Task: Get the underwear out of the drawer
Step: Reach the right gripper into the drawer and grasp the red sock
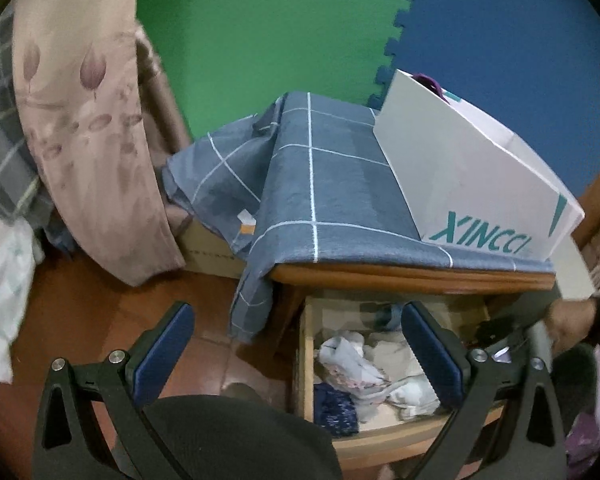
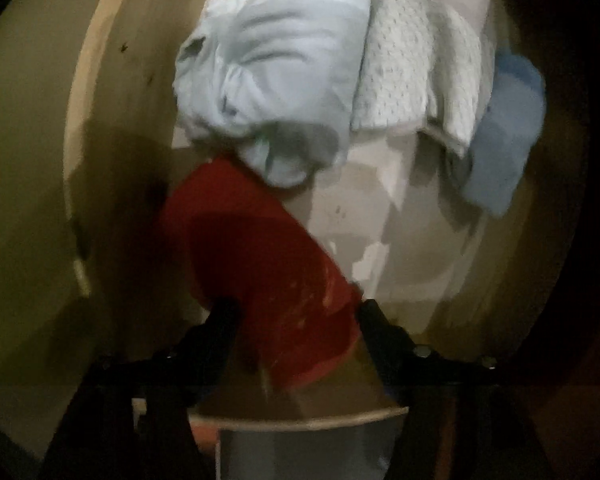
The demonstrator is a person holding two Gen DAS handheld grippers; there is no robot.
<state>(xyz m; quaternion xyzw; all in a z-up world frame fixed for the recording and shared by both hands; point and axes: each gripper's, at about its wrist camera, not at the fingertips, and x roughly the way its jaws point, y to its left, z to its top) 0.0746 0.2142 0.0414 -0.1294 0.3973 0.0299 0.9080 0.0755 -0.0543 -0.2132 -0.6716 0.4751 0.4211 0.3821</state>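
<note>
A wooden nightstand (image 1: 412, 276) stands against a wall padded with interlocking foam mats, one green (image 1: 268, 28) and one blue (image 1: 508, 28); its top is covered by a blue-grey checked cloth (image 1: 320, 184) that spills over the left edge, and a white paper bag (image 1: 472, 168) with teal lettering lies on the cloth at the right; to the left hangs a beige floral fabric (image 1: 88, 128), above a reddish-brown tiled floor (image 1: 112, 320); a cardboard box (image 1: 208, 248) sits on the floor between the fabric and the nightstand.

The nightstand's drawer (image 1: 306, 360) is pulled open, with crumpled pale garments and a dark blue patterned piece (image 1: 336, 408) lying inside; the left gripper (image 1: 296, 356) hovers above the drawer's left side with its blue-padded fingers (image 1: 164, 356) spread wide apart, holding nothing.

From the right wrist view, inside the drawer, the pale lining on the drawer floor (image 2: 404, 216) looks torn and patchy; a red piece of underwear (image 2: 260, 256) lies nearest the camera, smooth and folded over, its lower end sitting between the dark fingers of the right gripper (image 2: 292, 312); the picture is blurred, so I cannot tell whether the fingers are pinching it; beyond it lie a crumpled pale blue garment (image 2: 276, 76), a white dotted one (image 2: 404, 76) and a light blue one (image 2: 504, 140) against the right side.
</note>
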